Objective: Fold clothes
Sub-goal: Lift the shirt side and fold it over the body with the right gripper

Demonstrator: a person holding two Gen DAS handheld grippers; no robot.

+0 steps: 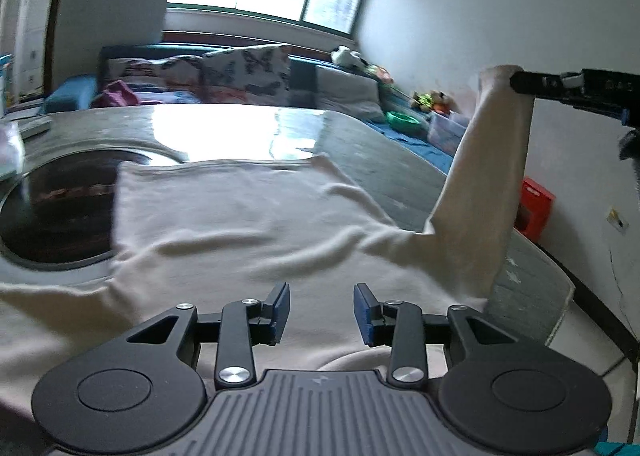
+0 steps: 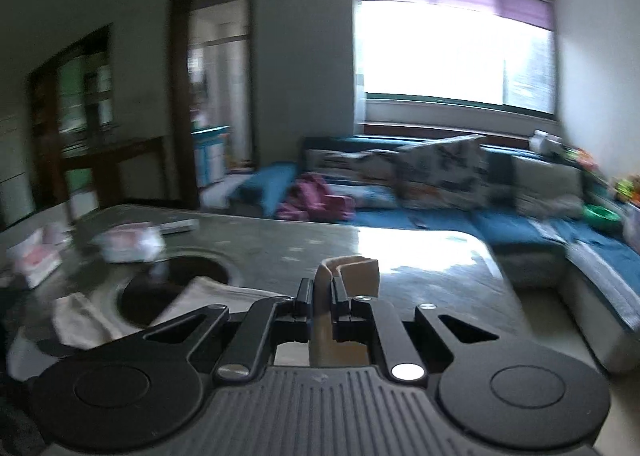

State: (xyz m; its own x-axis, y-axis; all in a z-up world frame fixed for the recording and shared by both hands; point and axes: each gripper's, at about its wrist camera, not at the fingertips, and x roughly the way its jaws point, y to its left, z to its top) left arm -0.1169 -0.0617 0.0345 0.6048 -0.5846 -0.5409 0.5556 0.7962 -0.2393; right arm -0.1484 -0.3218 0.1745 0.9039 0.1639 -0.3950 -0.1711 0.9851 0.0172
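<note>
A cream long-sleeved top (image 1: 240,224) lies spread flat on the grey table (image 1: 380,160). My left gripper (image 1: 322,312) hovers open just above its near part, nothing between the blue pads. The top's right sleeve (image 1: 480,184) is pulled up off the table, and my right gripper (image 1: 516,82) is shut on its cuff at the upper right. In the right wrist view the right gripper (image 2: 322,296) pinches the cream cuff (image 2: 352,272), which sticks out past the fingertips. The rest of the top (image 2: 192,300) lies lower left on the table.
A dark round inset (image 1: 56,208) sits in the table at the left, partly under the top. White packets (image 2: 132,244) and a remote (image 2: 178,226) lie on the far side. A blue sofa (image 2: 520,224) with cushions runs under the window. A red box (image 1: 536,208) stands by the wall.
</note>
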